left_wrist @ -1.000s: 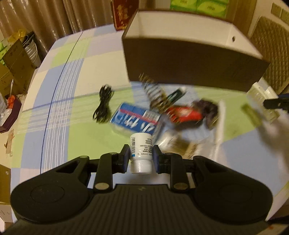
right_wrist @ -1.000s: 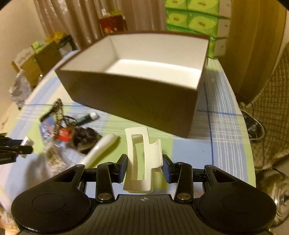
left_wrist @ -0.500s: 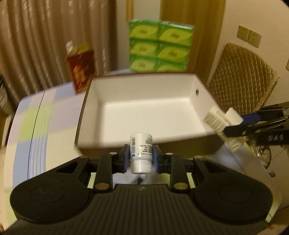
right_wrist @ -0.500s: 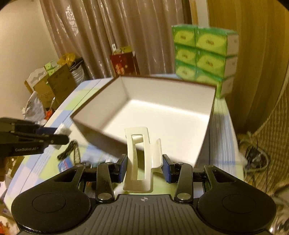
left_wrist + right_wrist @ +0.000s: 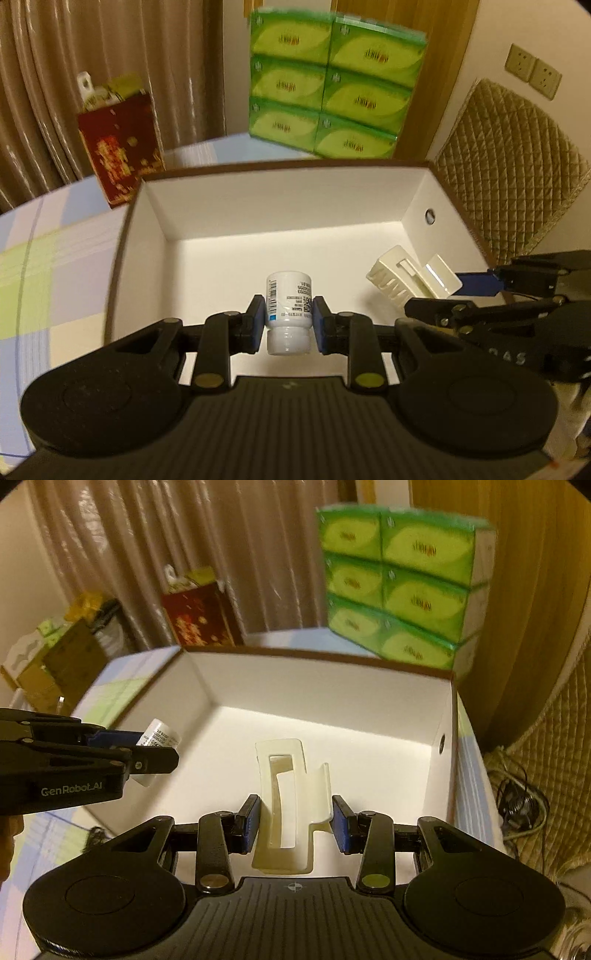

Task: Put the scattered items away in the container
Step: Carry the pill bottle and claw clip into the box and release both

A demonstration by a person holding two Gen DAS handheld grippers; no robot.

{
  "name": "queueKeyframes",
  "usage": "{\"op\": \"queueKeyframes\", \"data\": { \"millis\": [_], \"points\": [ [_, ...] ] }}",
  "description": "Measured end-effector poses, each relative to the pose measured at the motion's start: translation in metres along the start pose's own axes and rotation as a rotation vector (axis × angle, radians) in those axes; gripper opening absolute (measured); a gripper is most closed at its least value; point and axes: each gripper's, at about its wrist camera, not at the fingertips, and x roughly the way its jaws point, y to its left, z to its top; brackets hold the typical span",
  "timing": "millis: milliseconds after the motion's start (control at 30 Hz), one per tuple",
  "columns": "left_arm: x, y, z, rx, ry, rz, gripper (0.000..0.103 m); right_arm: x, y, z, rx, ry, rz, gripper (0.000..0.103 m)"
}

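I'm holding the bottle (image 5: pixel 289 312) in my left gripper (image 5: pixel 289 325), cap toward me, axis pointing to 12. My right gripper (image 5: pixel 294 821) is clamping the clip (image 5: pixel 290 805) lengthwise. Both are now hovering over the box (image 5: pixel 280 192), having left the surface (image 5: pixel 55 266).

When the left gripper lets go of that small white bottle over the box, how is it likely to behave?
The white bottle is a smooth cylinder, so it will probably tip and roll on the box floor. It looks like light rigid plastic, unlikely to break. The left gripper holds it by its sides, so release should be clean.
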Motion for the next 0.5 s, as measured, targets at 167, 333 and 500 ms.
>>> {"op": "queueKeyframes", "data": {
  "millis": [167, 333, 500],
  "points": [
    [0.028, 0.003, 0.003, -0.001, 0.044, 0.002, 0.028, 0.024, -0.001, 0.001, 0.029, 0.042, -0.052, 0.038],
    [0.046, 0.009, 0.001, 0.002, 0.085, 0.045, 0.047, 0.034, 0.002, 0.001, 0.000, 0.084, -0.050, 0.041],
    [0.038, 0.021, -0.005, -0.013, 0.092, 0.052, 0.059, 0.025, 0.005, -0.004, -0.021, 0.071, -0.030, 0.069]
  ]
}}
